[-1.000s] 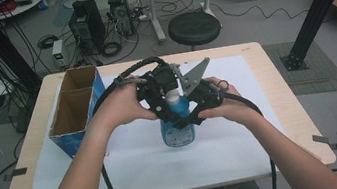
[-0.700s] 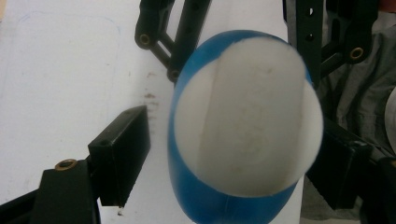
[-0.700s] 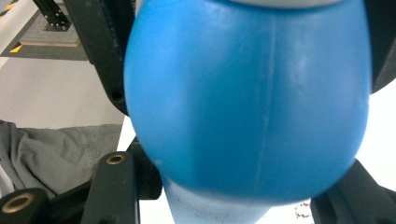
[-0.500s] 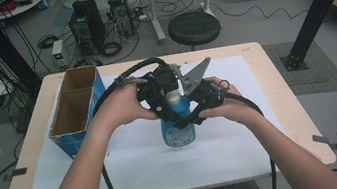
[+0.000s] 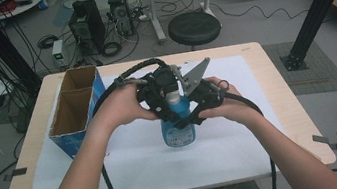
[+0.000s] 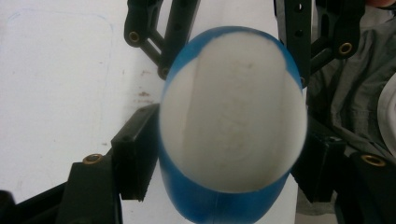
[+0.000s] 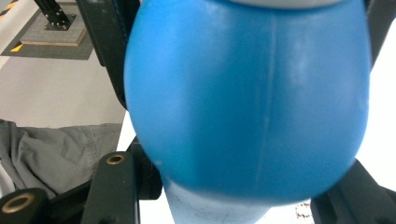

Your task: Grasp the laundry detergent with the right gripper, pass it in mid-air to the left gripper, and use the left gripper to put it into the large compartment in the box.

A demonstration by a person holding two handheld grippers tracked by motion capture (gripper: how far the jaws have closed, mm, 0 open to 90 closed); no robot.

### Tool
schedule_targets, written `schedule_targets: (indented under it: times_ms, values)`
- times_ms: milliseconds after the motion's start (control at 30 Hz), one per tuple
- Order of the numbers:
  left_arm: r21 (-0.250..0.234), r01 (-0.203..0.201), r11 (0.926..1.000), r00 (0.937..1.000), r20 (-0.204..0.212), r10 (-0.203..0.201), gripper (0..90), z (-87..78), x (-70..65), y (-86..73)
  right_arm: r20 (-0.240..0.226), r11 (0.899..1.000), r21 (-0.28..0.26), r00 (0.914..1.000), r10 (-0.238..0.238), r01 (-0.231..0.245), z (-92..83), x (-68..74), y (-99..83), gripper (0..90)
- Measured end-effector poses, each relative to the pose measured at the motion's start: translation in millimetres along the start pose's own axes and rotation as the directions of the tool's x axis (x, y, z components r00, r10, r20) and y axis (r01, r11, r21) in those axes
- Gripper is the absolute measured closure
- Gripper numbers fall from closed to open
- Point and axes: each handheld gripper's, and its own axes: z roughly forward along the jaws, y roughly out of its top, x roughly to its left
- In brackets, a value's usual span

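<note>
A: Where is the work standing?

B: The blue bottle (image 5: 177, 123) is standing upright on the white sheet in the middle of the table (image 5: 276, 83), just right of the cardboard box (image 5: 75, 111); both grippers are meeting on it. The left gripper (image 5: 162, 91) is coming in at the white cap (image 6: 232, 112) and neck; in the left gripper view its jaws are pressing the blue shoulder from either side, so I am reading it as clamped on the bottle. The right gripper (image 5: 197, 106) is sitting lower on the body, with its jaws closed against the blue wall (the right gripper view is looking straight at that wall, very near).

A: So what is done, and what is left?

B: The grasp is looking done on both sides; the base is seeming to rest on the sheet, so nothing is looking lifted or carried yet. Whether the aim is opening the cap or putting the bottle in the box, I am only guessing; the box is sitting open with two compartments, and nothing is showing inside them from the high view.

A: Anything you are failing to make out?

B: Plenty; hands and gripper bodies are covering the bottle's top from above, so the cap's seating is staying unclear; the label print is too small to read; both gripper views are blurring at this range, and the contact points on the right jaws are falling outside the frame.
</note>
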Motion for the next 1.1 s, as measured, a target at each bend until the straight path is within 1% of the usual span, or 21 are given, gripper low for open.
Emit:
schedule_targets:
  times_ms: [67, 133, 567, 1033, 1100]
  values:
    - [0.005, -0.009, 0.9999, 1.0000, 0.002, 0.009, 36.2, -0.2, 0.2, 0.3, 0.001, 1.000, -0.001, 1.0000, 0.000, 0.000, -0.4, -0.1, 0.0, 45.6]
    - [0.002, -0.004, 1.0000, 1.0000, 0.005, 0.004, 36.3, 0.4, -0.2, 0.4, 0.001, 1.000, -0.001, 1.0000, -0.001, 0.001, -0.7, -0.2, -0.1, 45.6]
    - [0.007, -0.002, 1.0000, 0.9999, 0.013, 0.002, 36.8, 2.2, 0.5, 0.5, 0.000, 1.000, 0.009, 1.0000, -0.003, 0.003, 0.1, 0.0, -0.6, 45.6]
    - [0.012, -0.010, 0.9999, 0.9996, 0.028, 0.010, 38.1, 1.7, 2.0, -0.4, -0.004, 1.000, 0.016, 1.0000, -0.004, 0.004, 1.6, 0.1, -0.1, 45.6]
    - [0.014, -0.004, 0.9999, 0.9995, 0.031, 0.004, 38.2, 1.6, 2.5, -0.2, -0.008, 1.000, 0.015, 1.0000, -0.002, 0.002, 1.8, -0.2, -0.1, 45.6]
